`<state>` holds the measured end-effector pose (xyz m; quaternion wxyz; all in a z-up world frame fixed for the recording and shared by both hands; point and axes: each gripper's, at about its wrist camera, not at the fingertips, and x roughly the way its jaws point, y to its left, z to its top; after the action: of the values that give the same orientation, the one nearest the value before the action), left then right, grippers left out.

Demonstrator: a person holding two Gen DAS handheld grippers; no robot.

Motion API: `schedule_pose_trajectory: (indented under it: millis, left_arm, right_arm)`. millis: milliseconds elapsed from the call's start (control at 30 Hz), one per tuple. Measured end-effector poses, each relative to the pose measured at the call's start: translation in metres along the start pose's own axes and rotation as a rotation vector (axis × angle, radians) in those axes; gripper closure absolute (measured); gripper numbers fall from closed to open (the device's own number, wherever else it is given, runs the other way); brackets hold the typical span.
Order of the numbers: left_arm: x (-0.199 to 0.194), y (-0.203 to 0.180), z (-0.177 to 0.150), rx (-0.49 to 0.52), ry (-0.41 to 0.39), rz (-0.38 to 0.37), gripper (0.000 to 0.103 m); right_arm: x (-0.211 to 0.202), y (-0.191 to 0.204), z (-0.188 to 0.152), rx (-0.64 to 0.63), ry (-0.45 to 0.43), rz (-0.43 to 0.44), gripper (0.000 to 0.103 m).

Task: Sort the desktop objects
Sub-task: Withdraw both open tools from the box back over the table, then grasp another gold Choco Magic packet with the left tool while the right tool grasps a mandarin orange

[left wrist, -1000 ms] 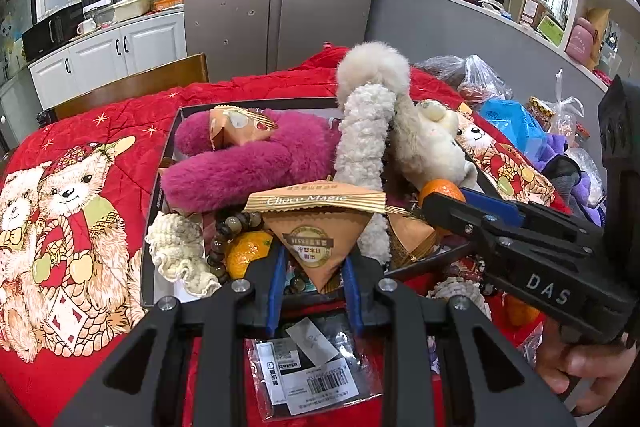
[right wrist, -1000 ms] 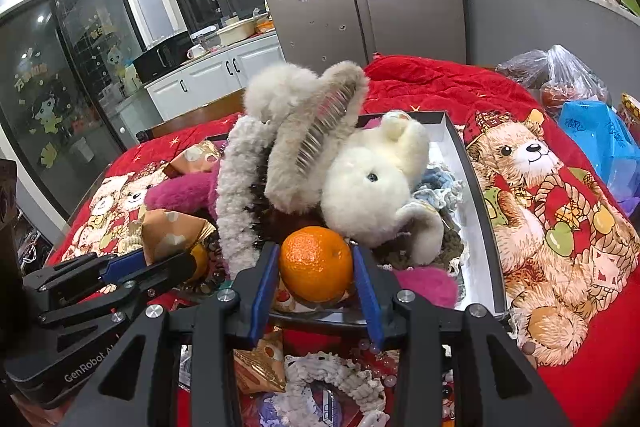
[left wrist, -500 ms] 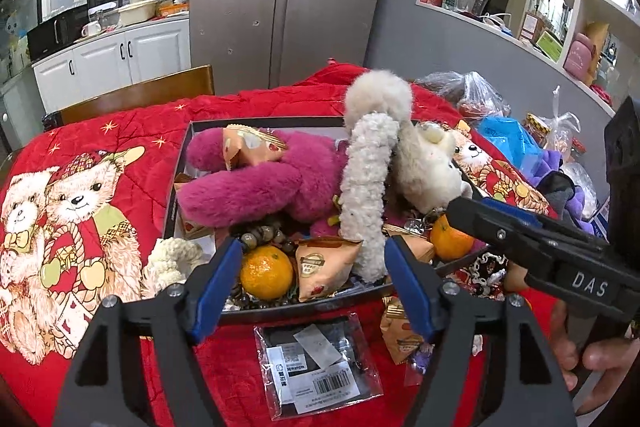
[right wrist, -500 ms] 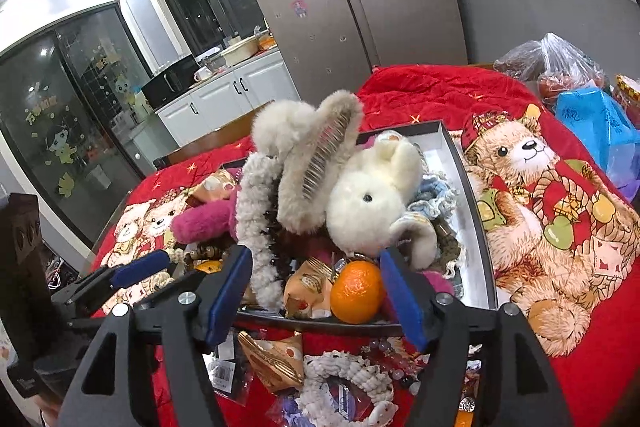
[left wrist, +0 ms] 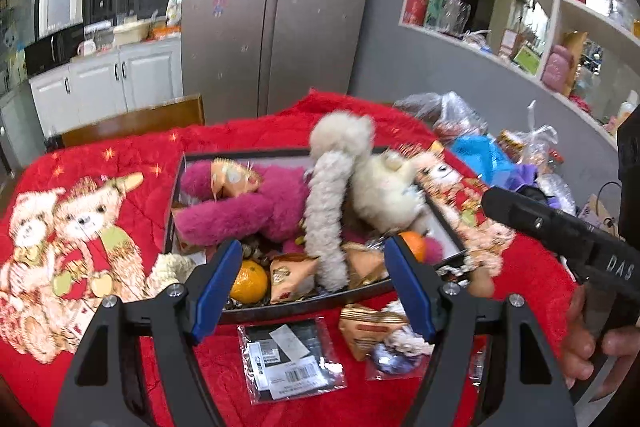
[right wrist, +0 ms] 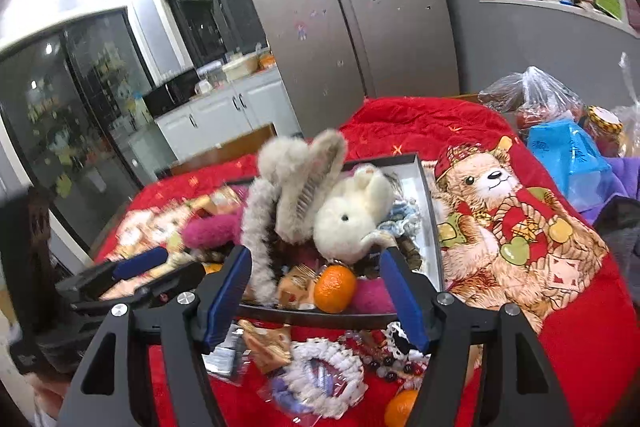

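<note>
A dark-rimmed tray (left wrist: 304, 303) (right wrist: 320, 319) on the red bear-print cloth is heaped with a pink plush (left wrist: 256, 211), a white plush (right wrist: 352, 223), fluffy hair clips, snack packets and oranges. My left gripper (left wrist: 313, 245) hangs open and empty above the tray's near edge. Below it, an orange (left wrist: 249, 281) and a triangular snack packet (left wrist: 292, 277) lie in the tray. My right gripper (right wrist: 316, 255) is also open and empty, with an orange (right wrist: 335, 289) resting in the tray beneath it. Each gripper shows at the edge of the other's view.
On the cloth in front of the tray lie a bagged label card (left wrist: 288, 359), a snack packet (left wrist: 368, 331), a lace scrunchie (right wrist: 328, 375), beads (right wrist: 384, 359) and a loose orange (right wrist: 400, 407). Plastic bags (right wrist: 560, 147) crowd the right side. A chair back (left wrist: 132, 123) stands behind the table.
The left gripper opened and let go of the snack packet, the right gripper let go of the orange. Both items now lie in the tray. Both grippers have drawn back and risen.
</note>
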<state>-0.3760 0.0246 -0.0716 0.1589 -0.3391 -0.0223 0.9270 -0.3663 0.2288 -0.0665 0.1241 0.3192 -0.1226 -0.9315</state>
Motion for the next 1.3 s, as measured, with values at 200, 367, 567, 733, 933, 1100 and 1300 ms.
schedule_pose_trajectory:
  millis: [200, 367, 567, 733, 933, 1100, 1300]
  left_arm:
    - [-0.057, -0.014, 0.002, 0.023, -0.084, 0.02, 0.013]
    - [-0.091, -0.015, -0.013, -0.01, -0.104, 0.038, 0.002]
    - [-0.097, -0.019, -0.062, -0.052, -0.158, 0.115, 0.0]
    - [-0.057, -0.031, -0.086, -0.021, -0.078, 0.072, 0.0]
    - [-0.038, -0.035, -0.1, -0.003, -0.042, 0.077, 0.001]
    - [-0.028, -0.035, -0.105, 0.014, -0.021, 0.088, 0.001]
    - [-0.014, -0.034, -0.109, 0.022, 0.013, 0.079, 0.001]
  right_arm:
    - [-0.055, 0.012, 0.008, -0.059, -0.089, -0.031, 0.022]
    - [-0.079, 0.019, -0.006, -0.105, -0.108, -0.072, 0.022]
    - [-0.105, 0.023, -0.039, -0.155, -0.191, -0.091, 0.022]
    - [-0.088, 0.023, -0.07, -0.228, -0.152, -0.135, 0.022]
    - [-0.058, 0.012, -0.088, -0.195, -0.068, -0.132, 0.022]
    - [-0.052, 0.003, -0.091, -0.161, -0.031, -0.134, 0.022]
    - [-0.045, -0.011, -0.095, -0.102, 0.016, -0.15, 0.022]
